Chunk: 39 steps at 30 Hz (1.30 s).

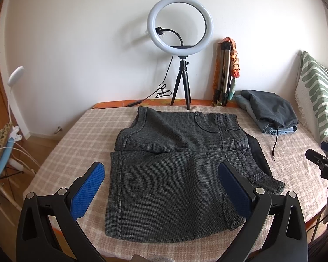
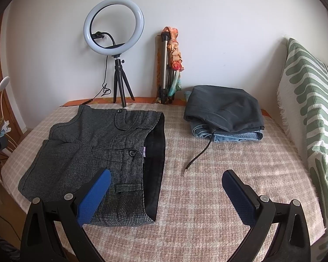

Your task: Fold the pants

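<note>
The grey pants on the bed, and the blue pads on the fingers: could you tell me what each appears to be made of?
The grey pants look like a woven, wool-like cloth: a fine matte houndstooth-type check shows, with a smooth black lining at the waist opening; the exact fibre is unclear. The blue pads on the fingers look like rubber or soft plastic, with a dimpled grip texture on hard black plastic arms.

bare blanket (image 2: 207, 185) right of pants (image 2: 94, 144) lies open; folded clothes (image 2: 225, 113) (trailing cord (image 2: 199, 150)) crowd the far right corner
</note>
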{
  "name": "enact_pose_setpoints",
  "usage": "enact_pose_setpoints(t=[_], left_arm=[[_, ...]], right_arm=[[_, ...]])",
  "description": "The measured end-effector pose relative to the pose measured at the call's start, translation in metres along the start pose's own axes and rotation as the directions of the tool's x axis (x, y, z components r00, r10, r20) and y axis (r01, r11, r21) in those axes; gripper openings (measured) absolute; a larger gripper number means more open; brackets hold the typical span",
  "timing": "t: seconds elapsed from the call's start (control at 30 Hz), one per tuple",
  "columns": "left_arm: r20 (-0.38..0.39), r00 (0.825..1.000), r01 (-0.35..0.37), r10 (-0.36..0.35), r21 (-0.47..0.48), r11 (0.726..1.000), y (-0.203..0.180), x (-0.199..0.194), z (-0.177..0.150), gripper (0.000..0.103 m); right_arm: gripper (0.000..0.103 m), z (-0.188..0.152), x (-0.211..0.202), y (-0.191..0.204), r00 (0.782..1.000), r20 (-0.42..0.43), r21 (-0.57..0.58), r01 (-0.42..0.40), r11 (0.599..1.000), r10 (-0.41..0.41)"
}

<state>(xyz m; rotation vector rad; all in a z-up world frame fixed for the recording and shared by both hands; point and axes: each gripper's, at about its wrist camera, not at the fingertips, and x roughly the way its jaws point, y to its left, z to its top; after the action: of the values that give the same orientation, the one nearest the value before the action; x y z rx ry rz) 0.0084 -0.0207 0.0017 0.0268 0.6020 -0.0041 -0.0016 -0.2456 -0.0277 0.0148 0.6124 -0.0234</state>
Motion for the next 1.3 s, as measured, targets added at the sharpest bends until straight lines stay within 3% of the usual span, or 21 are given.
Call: enact_pose_setpoints(t=[0.17,0.37,0.57,0.73,1.03,1.17,1.3], left_arm=[[-0.014,1.0,0.022,-0.022,-0.018,1.0,0.003,0.013,0.005,0.103],[-0.087,0.994,0.055,-0.06,-0.061,0.997,0.011,0.046,0.004,0.103],[-0.124,0.991,0.04,-0.05,-0.08,0.996,0.019,0.064,0.003,0.102],[-0.139,0.989,0.038,-0.049,-0.08,0.996,0.025,0.075,0.009,0.102],[-0.144,0.989,0.021,-0.03,-0.065,0.998,0.041,0.11,0.05,0.098],[-0.167,0.986,0.01,-0.013,-0.019,1.0,0.053,0.142,0.075,0.093],[-0.211,0.976,0.043,-0.048,-0.029,0.999,0.073,0.178,0.097,0.092]], right_arm=[[0.103,0.007,0.007,-0.001,0.999,0.015,-0.002,-0.029,1.0,0.029],[0.103,0.017,0.021,0.001,0.99,0.048,-0.014,-0.131,0.991,0.131],[0.103,0.04,0.04,0.002,0.988,0.017,-0.058,-0.15,0.987,0.151],[0.103,0.056,0.061,-0.009,0.981,-0.03,-0.015,-0.194,0.981,0.194],[0.099,0.11,0.107,-0.018,0.973,-0.054,-0.037,-0.228,0.973,0.226],[0.097,0.131,0.135,-0.011,0.962,-0.093,-0.105,-0.265,0.959,0.256],[0.092,0.145,0.162,0.002,0.954,-0.134,-0.198,-0.29,0.936,0.267]])
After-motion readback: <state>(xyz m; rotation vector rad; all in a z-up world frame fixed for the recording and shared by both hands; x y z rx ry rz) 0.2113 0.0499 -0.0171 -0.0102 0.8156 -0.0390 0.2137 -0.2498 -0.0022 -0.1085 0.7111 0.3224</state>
